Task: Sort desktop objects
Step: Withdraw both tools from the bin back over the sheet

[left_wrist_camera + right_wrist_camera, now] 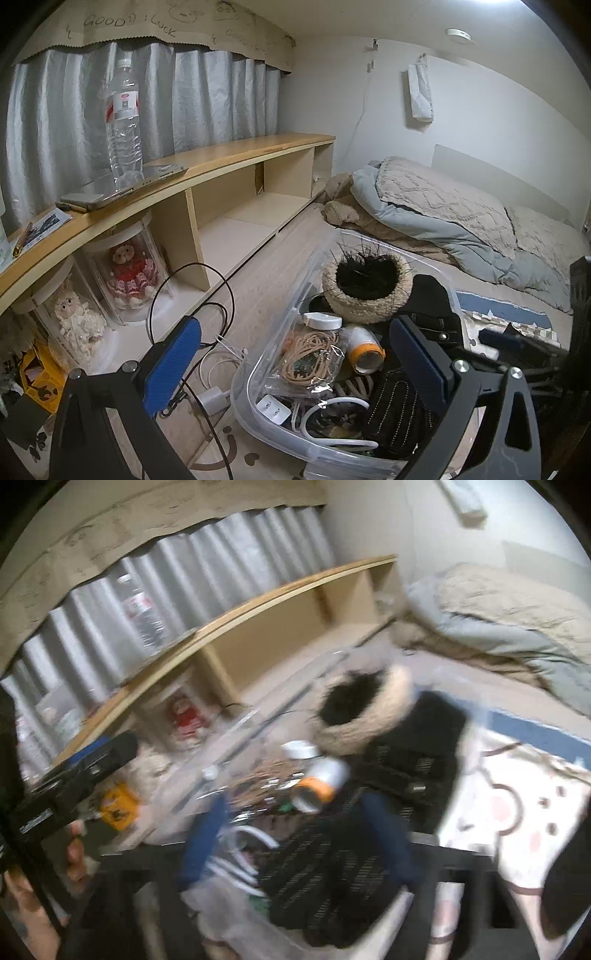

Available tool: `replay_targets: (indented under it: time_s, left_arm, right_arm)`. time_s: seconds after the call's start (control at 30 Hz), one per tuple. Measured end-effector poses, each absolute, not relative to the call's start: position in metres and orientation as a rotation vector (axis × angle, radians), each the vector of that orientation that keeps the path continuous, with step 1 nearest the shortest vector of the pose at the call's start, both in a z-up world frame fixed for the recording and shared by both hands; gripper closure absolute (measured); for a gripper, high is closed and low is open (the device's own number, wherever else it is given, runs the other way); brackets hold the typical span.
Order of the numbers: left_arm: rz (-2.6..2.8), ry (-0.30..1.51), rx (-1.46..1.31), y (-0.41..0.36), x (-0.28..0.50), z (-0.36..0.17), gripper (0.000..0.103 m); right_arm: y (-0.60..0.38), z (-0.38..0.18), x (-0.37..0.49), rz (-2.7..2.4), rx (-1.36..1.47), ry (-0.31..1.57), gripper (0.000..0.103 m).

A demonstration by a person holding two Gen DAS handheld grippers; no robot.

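Left wrist: my left gripper (295, 363) is spread wide, empty, over one clear bin (255, 363). Inside I count one furry hat (365, 286) opening up, one orange-banded tube (364, 349) lying mouth toward me, one white plug (273, 408). Two dolls (129, 271) under the shelf (207, 162) — one bottle (123, 118) upright on top.

Right wrist: blurred — my right gripper (299, 845) gapes, empty, above a black knit (325, 871).

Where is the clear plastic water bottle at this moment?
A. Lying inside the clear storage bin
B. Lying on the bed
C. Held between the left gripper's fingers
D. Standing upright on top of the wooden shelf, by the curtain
D: in the left wrist view the water bottle stands upright on the wooden shelf top, in front of the curtain.
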State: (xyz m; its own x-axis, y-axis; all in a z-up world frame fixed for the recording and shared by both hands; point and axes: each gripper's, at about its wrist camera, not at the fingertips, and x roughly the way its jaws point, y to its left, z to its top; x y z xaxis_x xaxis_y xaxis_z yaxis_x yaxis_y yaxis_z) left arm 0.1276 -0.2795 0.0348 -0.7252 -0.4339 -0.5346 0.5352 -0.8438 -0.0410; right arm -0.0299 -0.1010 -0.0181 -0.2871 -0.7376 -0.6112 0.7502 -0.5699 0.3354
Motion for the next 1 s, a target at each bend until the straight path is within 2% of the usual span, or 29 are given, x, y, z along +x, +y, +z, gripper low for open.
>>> replay_targets:
  time_s: [0.1,0.13,0.17,0.2,1.0]
  left_arm:
    - [-2.503,0.258,0.709,-0.275,0.127,0.037,0.000]
    - [-2.503,0.255,0.710,-0.273,0.126,0.037,0.000]
    - [-2.504,0.251,0.709,-0.272,0.126,0.037,0.000]
    - [-2.505,0.248,0.708,-0.270,0.125,0.038,0.000]
    - [-2.603,0.209,0.701,-0.201,0.081,0.046,0.000]
  right_arm:
    - [-0.091,-0.013,-0.034,-2.021,0.903,0.042,0.012]
    - [-0.087,-0.012,-0.035,-2.038,0.895,0.044,0.009]
    - [-0.082,-0.010,-0.037,-2.058,0.887,0.043,0.002]
    - [-0.080,-0.010,-0.039,-2.073,0.881,0.041,0.000]
    - [0.076,0.014,-0.069,-2.424,0.816,0.067,0.000]
